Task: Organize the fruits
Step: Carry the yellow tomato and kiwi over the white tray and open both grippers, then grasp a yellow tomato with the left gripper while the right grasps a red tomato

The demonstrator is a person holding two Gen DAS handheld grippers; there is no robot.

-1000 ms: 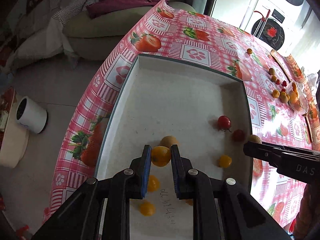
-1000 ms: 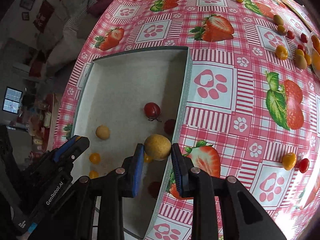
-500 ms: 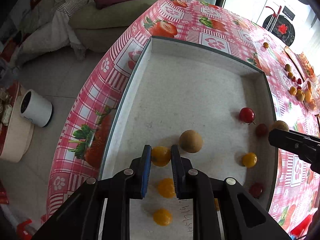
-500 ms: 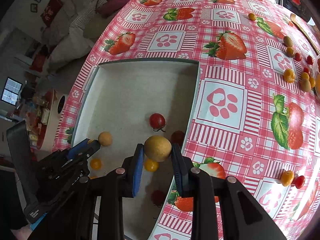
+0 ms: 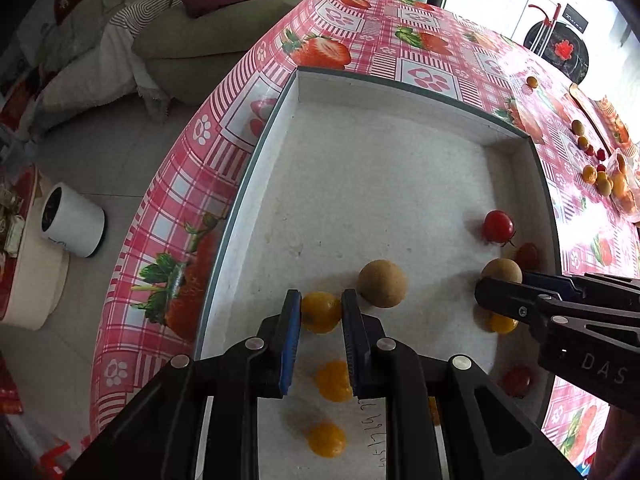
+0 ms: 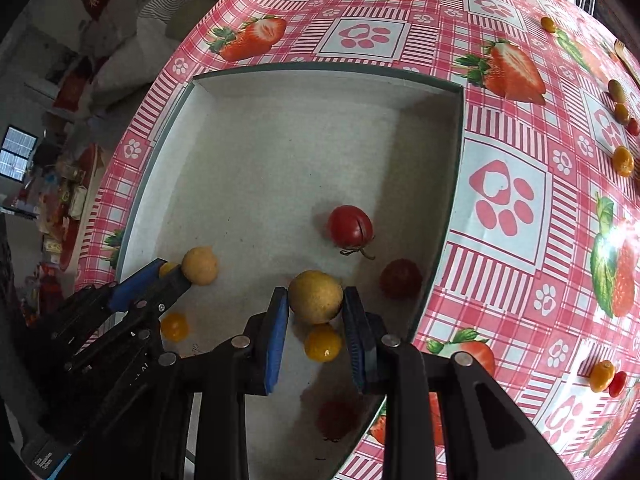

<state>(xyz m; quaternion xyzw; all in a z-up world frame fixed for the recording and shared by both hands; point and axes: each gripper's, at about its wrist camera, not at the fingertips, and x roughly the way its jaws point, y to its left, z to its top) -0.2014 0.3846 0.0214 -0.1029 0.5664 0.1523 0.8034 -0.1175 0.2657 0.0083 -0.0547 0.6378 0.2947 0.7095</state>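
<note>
A yellow tomato [image 5: 320, 312] is clamped in the left tongs [image 5: 317, 316] above the white tray [image 5: 384, 92]; its lower half is hidden by the pads. A round tan fruit [image 6: 316, 297], with no clear long axis, is clamped in the right tongs [image 6: 316, 300] over the tray's right side. Part of another yellow tomato [image 6: 322, 343] is covered by it. Fruits at the far edge of the surface [image 6: 504, 168] are too small to be made out.
</note>
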